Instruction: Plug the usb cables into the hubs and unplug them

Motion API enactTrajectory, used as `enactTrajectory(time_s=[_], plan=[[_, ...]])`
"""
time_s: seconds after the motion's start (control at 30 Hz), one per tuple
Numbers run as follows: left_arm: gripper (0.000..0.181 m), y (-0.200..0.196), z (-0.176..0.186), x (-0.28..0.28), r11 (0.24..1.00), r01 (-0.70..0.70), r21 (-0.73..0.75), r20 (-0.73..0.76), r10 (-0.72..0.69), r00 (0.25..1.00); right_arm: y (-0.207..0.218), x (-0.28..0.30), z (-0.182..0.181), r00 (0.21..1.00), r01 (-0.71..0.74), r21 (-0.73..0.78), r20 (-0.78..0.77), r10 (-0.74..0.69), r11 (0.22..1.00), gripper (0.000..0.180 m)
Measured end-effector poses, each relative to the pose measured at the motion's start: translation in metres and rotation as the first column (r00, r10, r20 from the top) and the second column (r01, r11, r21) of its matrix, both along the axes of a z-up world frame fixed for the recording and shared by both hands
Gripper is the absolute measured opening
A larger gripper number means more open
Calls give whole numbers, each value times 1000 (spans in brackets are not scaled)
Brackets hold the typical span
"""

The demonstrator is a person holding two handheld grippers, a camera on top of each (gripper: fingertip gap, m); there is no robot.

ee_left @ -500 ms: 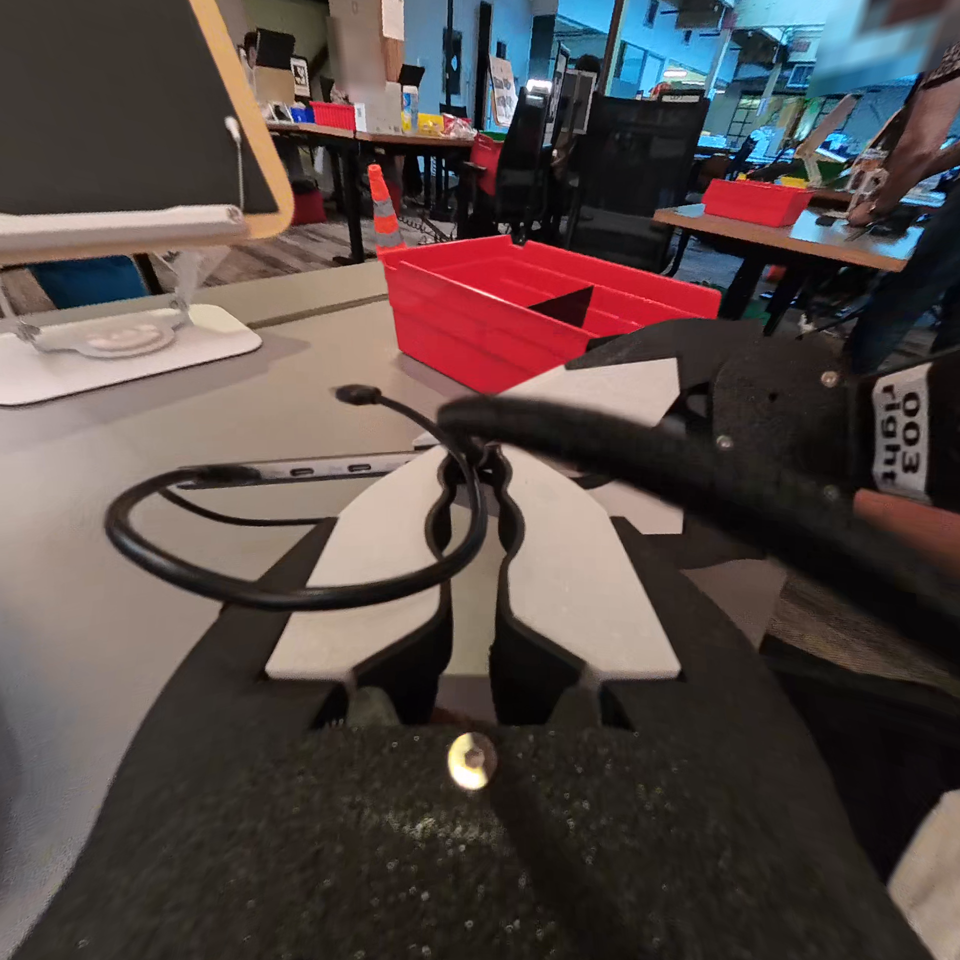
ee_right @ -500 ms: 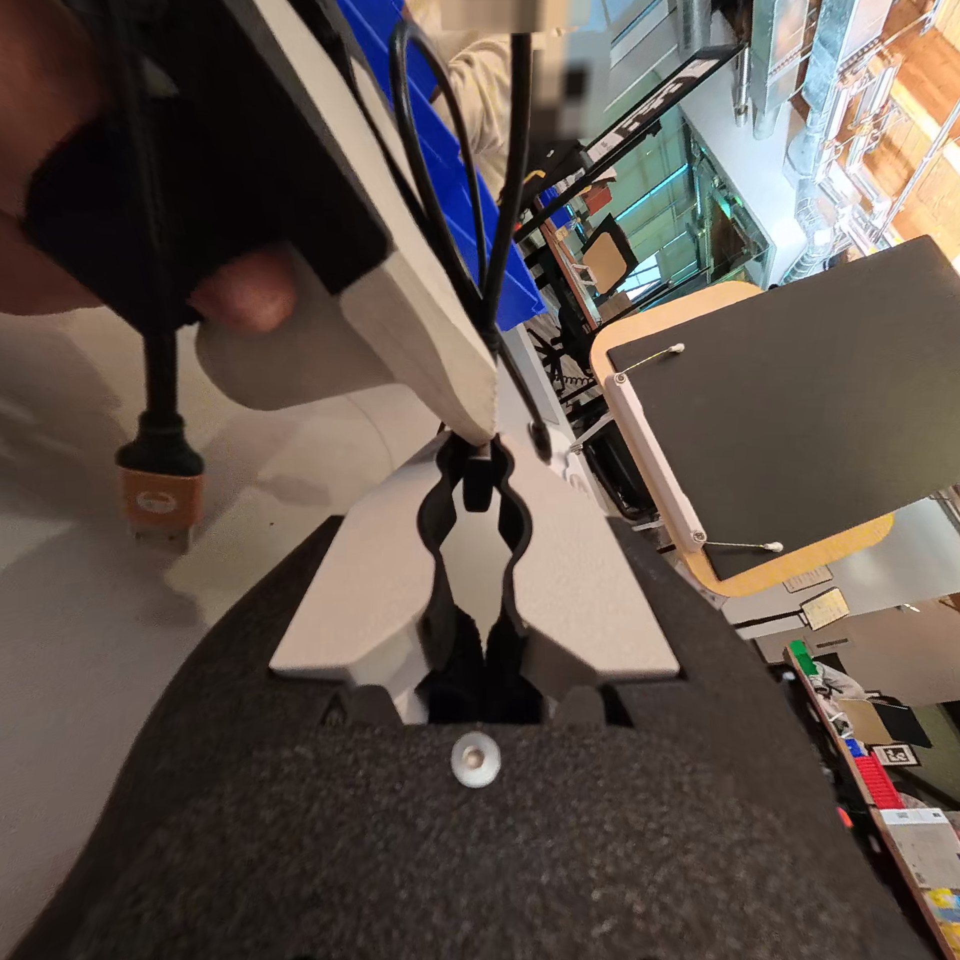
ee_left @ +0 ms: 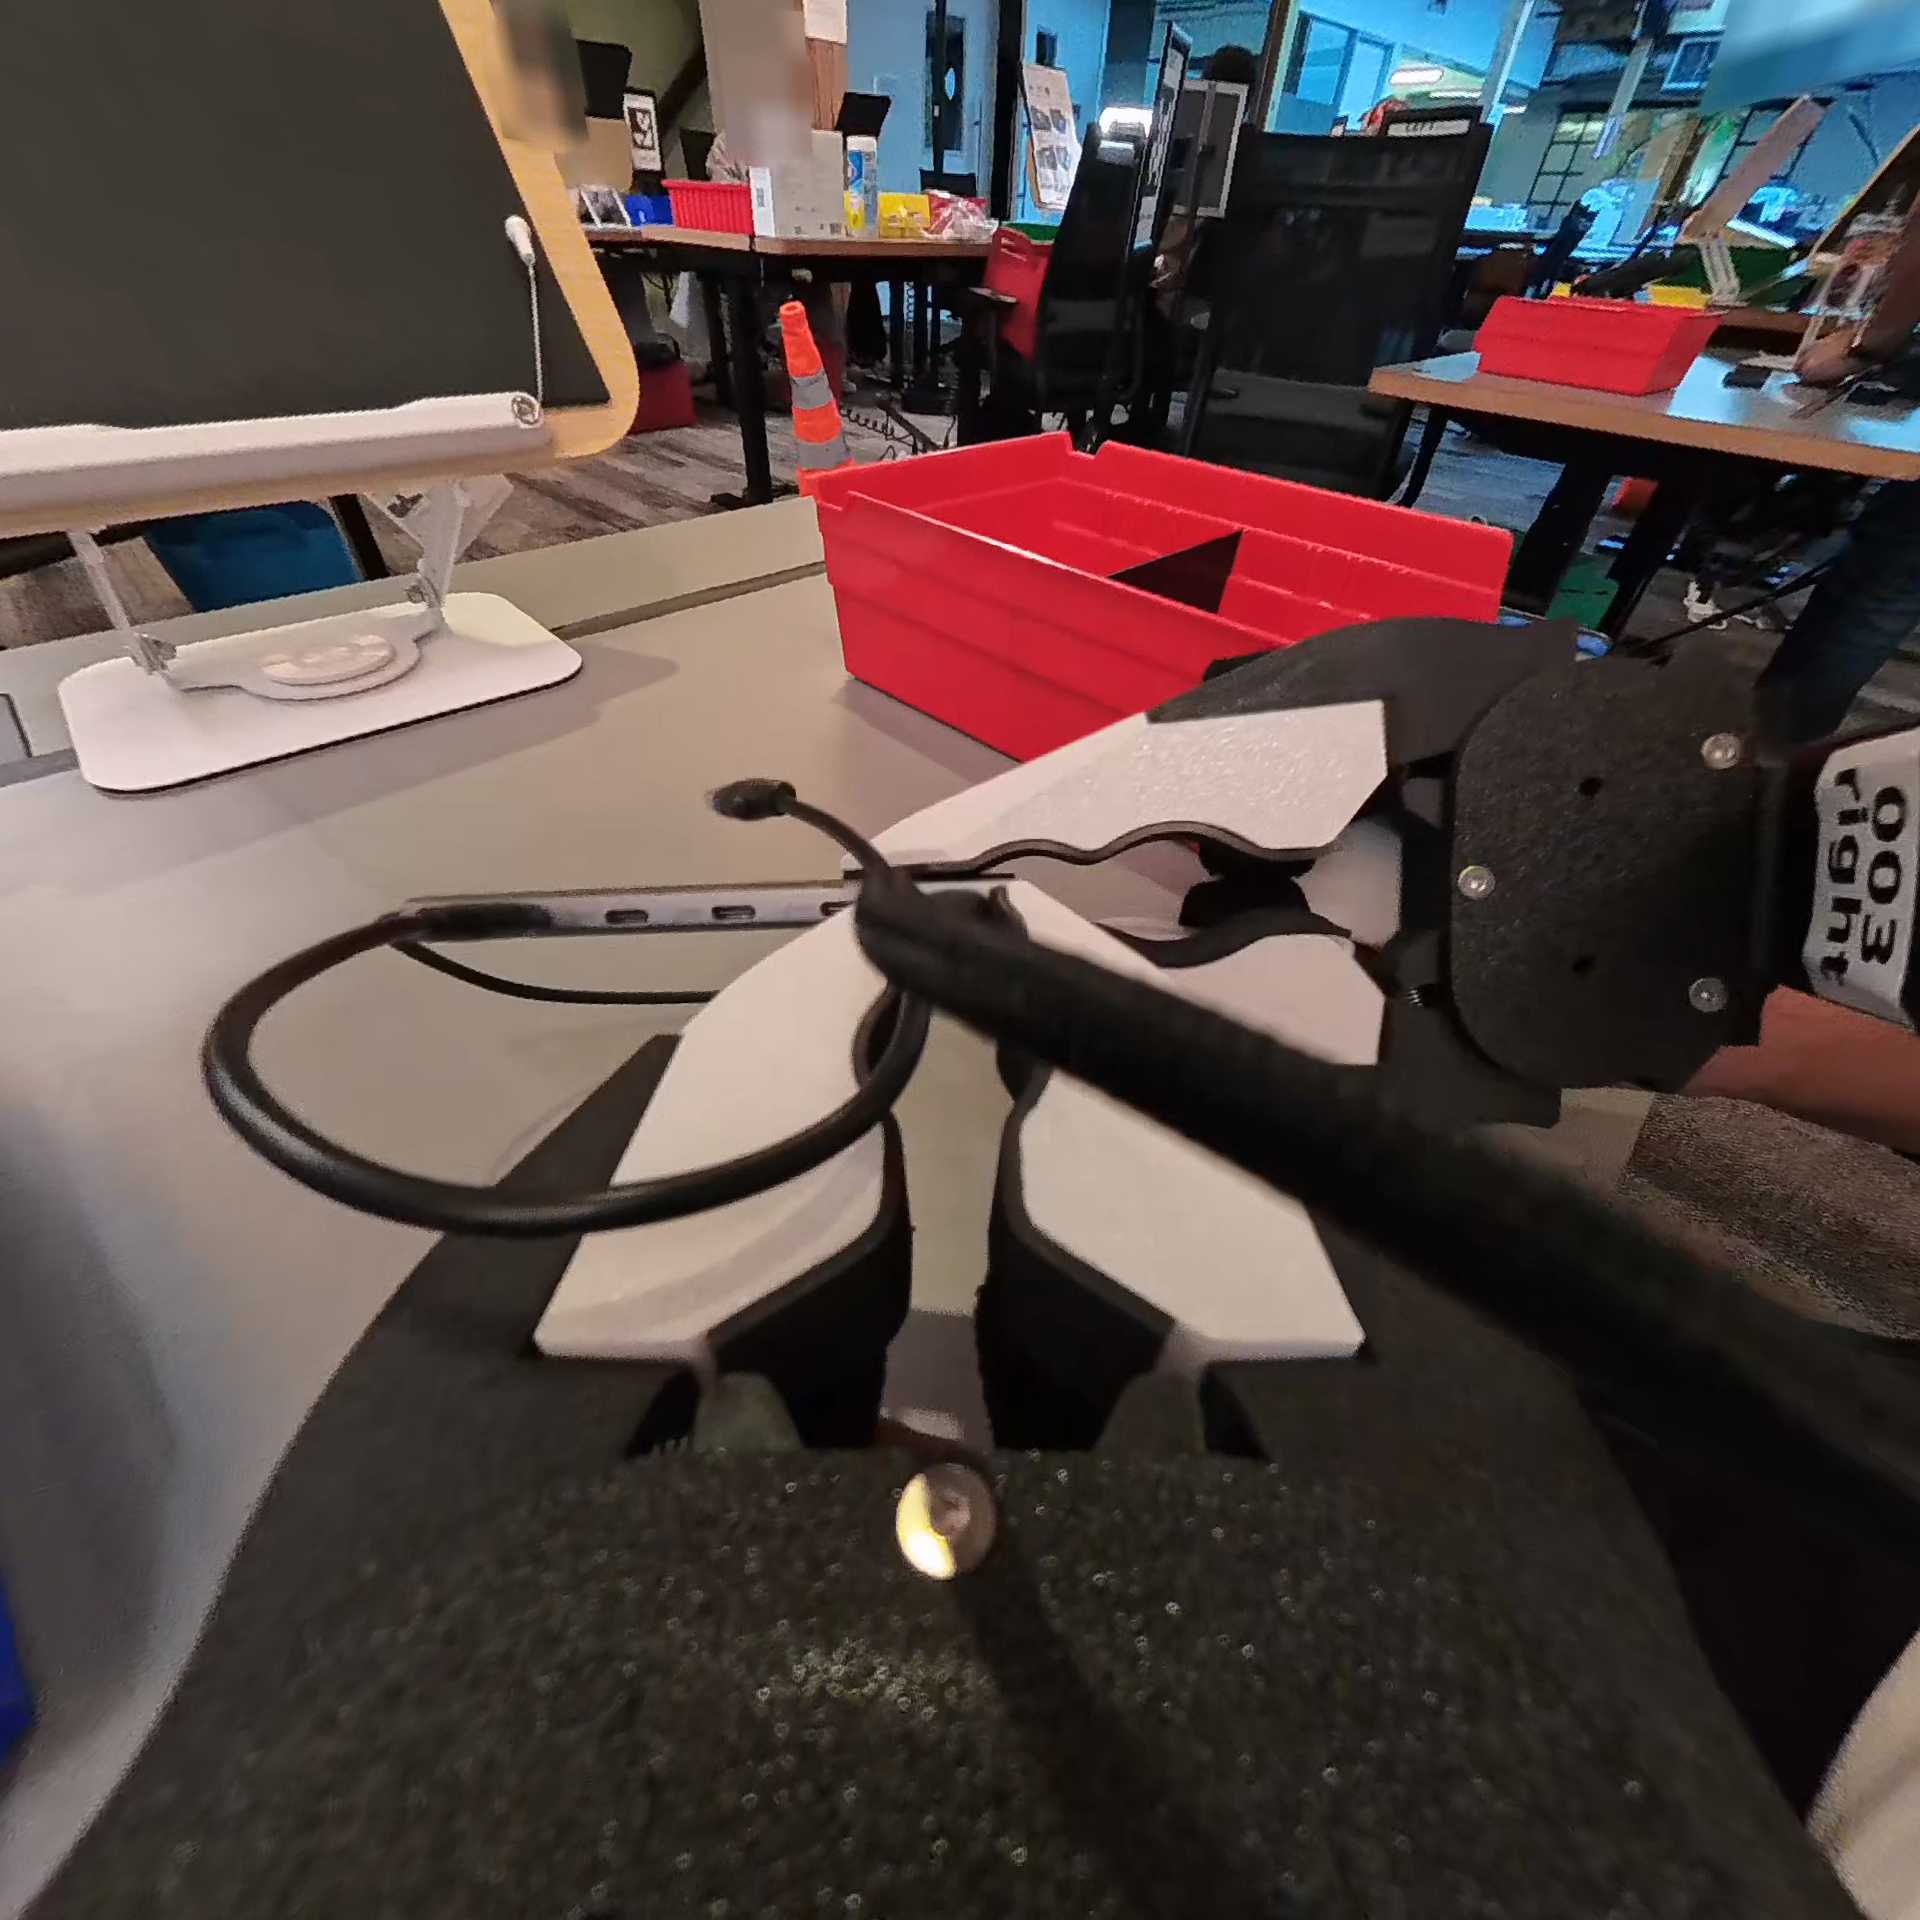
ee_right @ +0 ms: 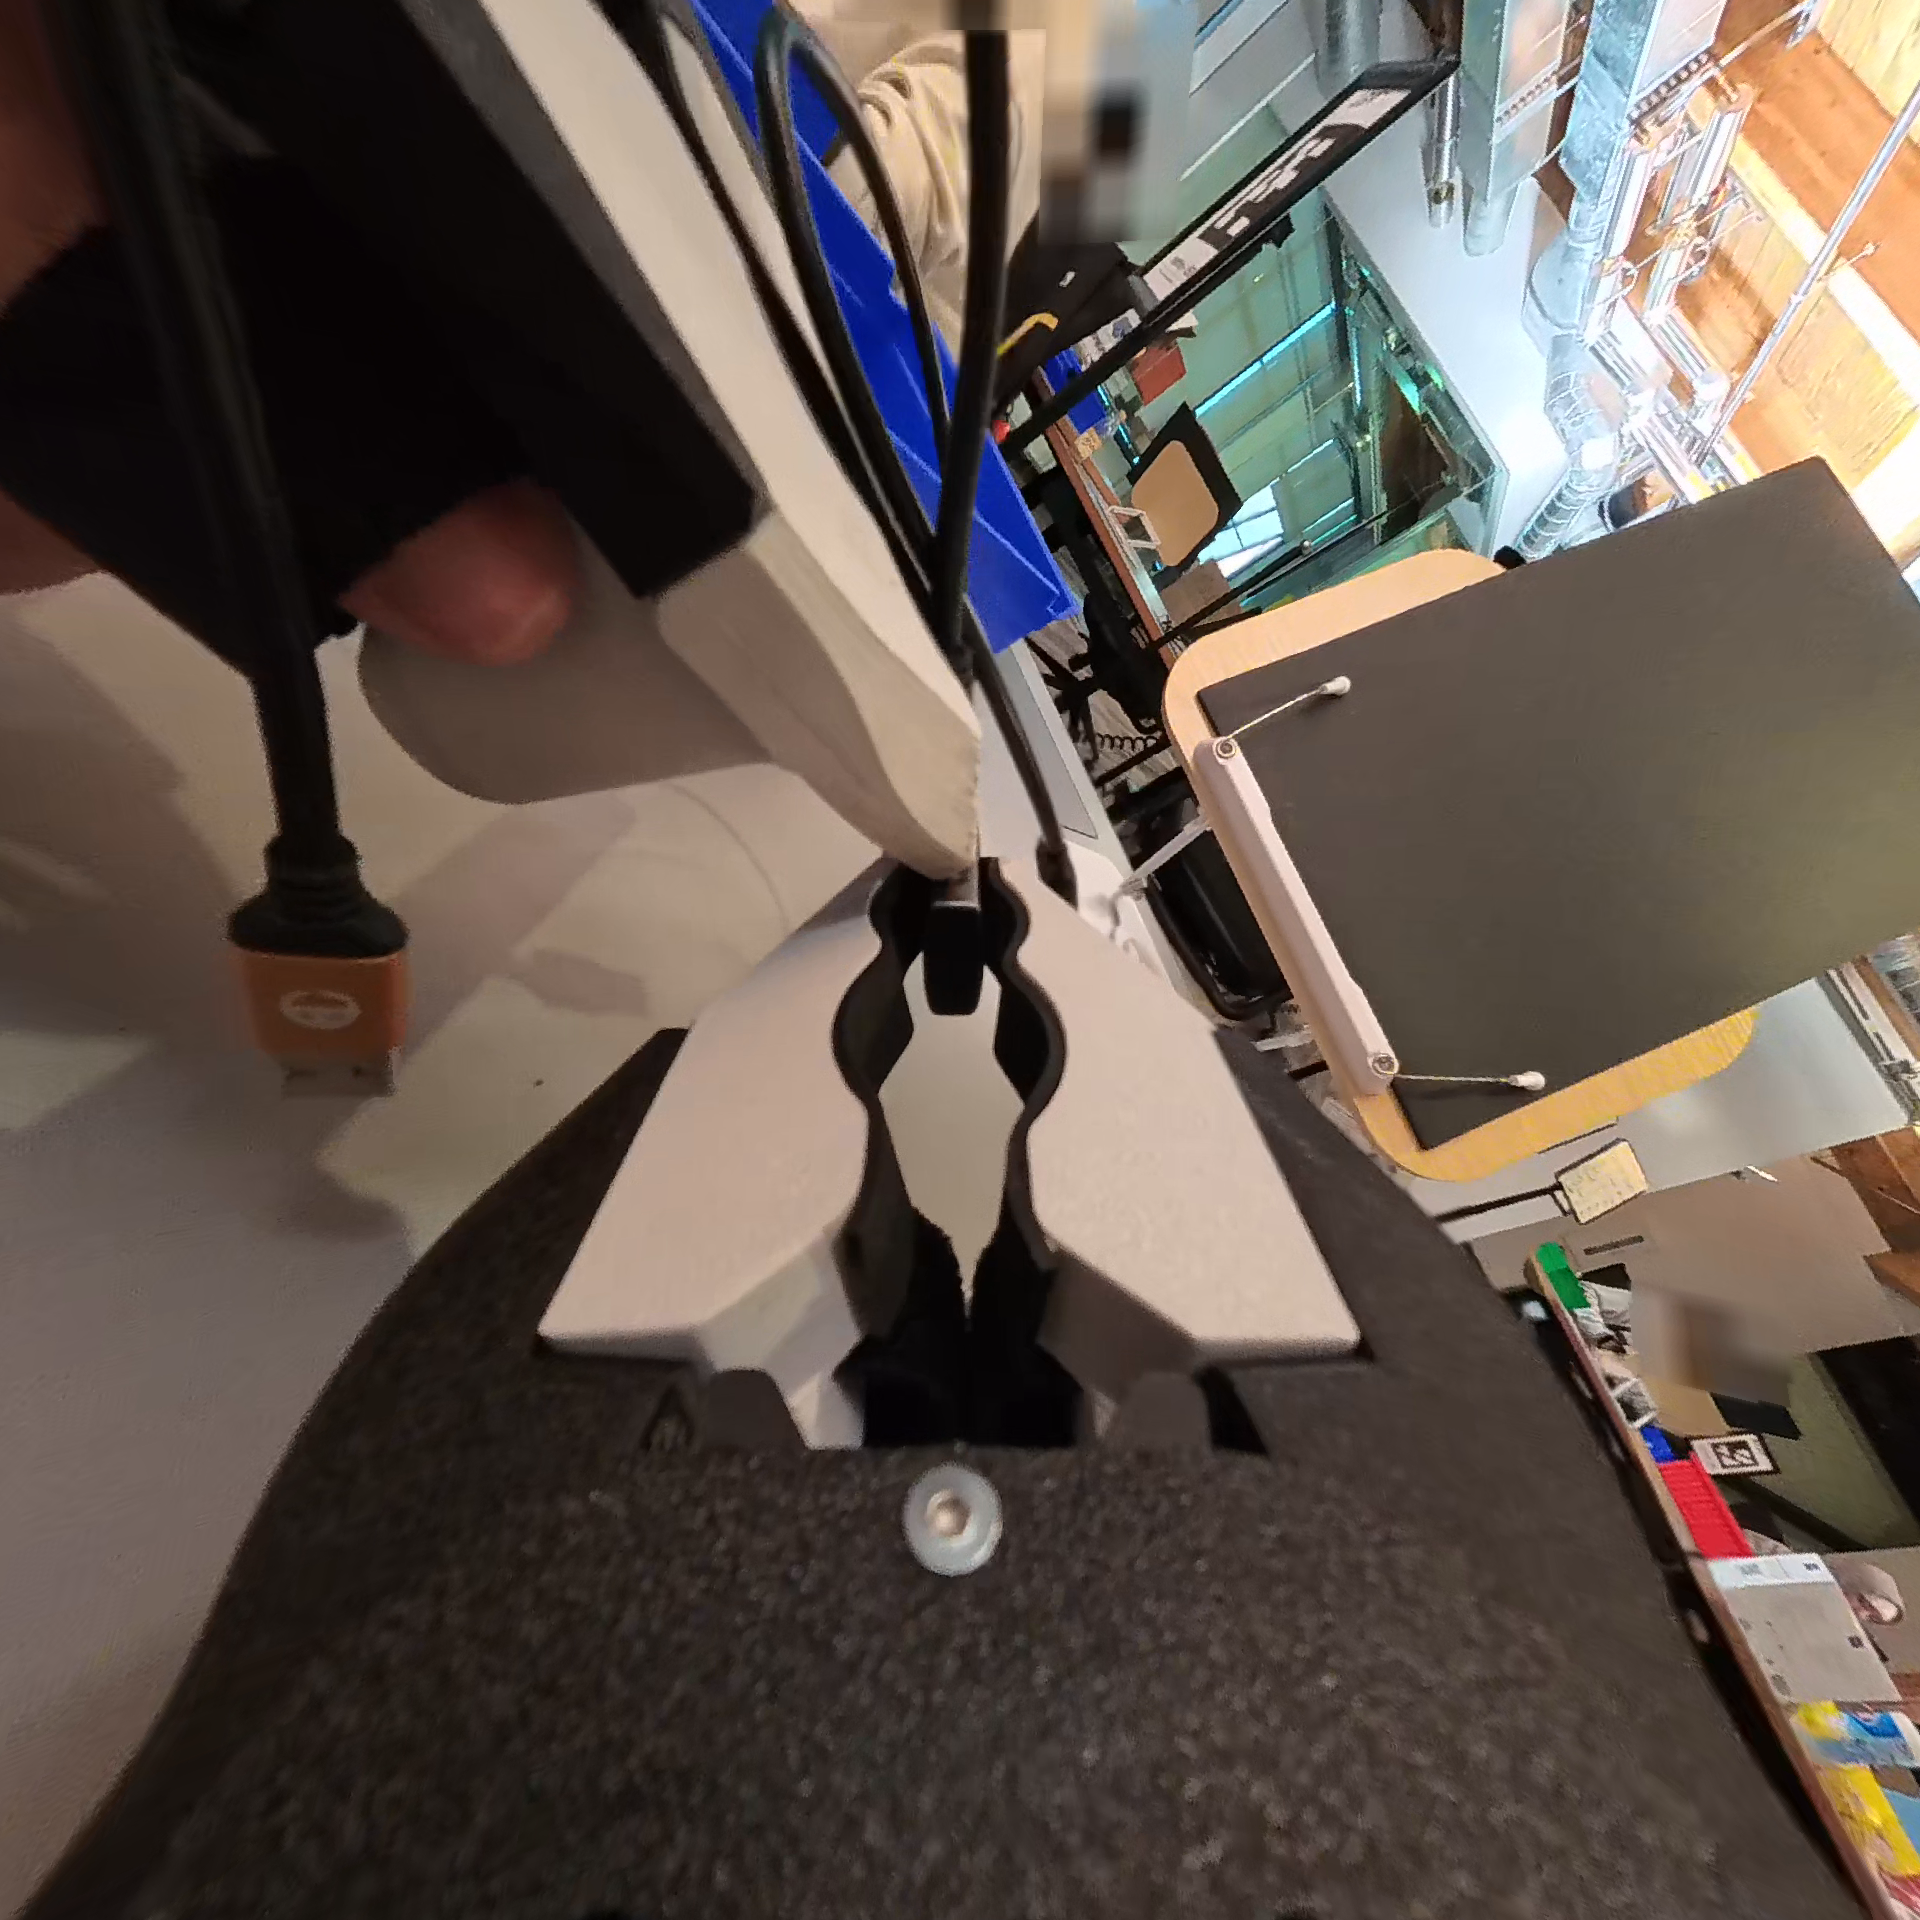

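A slim grey hub (ee_left: 675, 914) lies on the grey table (ee_left: 623, 727). Its black cable (ee_left: 343, 1153) loops round into my left gripper (ee_left: 935, 925), which is shut on it. A thick black cable (ee_left: 1247, 1091) lies across the left fingers, and its orange connector (ee_right: 317, 1008) hangs over the table. My right gripper (ee_right: 951, 894) is shut on a small black usb plug (ee_right: 951, 956). It meets the left gripper (ee_right: 935, 831) tip to tip and comes in on its side from the right in the left wrist view (ee_left: 883, 873). A loose thin plug (ee_left: 748, 800) sticks up behind.
A red bin (ee_left: 1039, 644) stands behind the hub. A dark board on a white stand (ee_left: 312, 675) is at the back left. A blue bin (ee_right: 914, 343) shows behind the left gripper. A person's hand (ee_right: 468, 592) holds the left gripper. My left and right fingertips are right by each other.
Almost nothing has moved. The thick cable has shifted slightly across the left fingers. Both grippers keep their holds, tips together by the hub.
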State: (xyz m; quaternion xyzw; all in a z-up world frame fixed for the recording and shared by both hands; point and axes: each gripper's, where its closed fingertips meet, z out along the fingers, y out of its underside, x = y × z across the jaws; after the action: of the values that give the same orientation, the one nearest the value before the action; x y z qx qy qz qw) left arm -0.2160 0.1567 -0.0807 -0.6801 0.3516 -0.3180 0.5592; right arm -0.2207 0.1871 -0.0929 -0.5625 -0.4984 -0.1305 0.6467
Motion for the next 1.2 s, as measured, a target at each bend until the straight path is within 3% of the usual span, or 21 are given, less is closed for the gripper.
enactTrajectory(time_s=[0.17, 0.3, 0.43, 0.63, 0.7, 1.2], plan=[[12, -1, 5, 0, 1000, 2, 2, 9, -2, 1000, -2, 0, 6, 1000, -6, 28, -4, 6, 1000, 9], [13, 1, -4, 6, 1000, 14, -7, -35, -15, 999, 1, 6, -2, 997, 32, 44, 74, -35, 999, 9], [13, 5, -12, 10, 997, -28, 75, -136, 38, 990, 3, 9, -9, 983, 105, 50, 147, -111, 993, 10], [12, 7, -20, 12, 996, -42, 73, -170, 54, 984, 13, 19, -23, 959, 245, -60, 165, -232, 968, 18], [13, 7, -18, 12, 995, -41, 87, -169, 56, 984, 11, 19, -24, 964, 231, -53, 147, -222, 971, 9], [11, 4, -24, 7, 992, -57, 112, -216, 80, 973, 11, 14, -30, 970, 207, -87, 145, -194, 974, 8]])
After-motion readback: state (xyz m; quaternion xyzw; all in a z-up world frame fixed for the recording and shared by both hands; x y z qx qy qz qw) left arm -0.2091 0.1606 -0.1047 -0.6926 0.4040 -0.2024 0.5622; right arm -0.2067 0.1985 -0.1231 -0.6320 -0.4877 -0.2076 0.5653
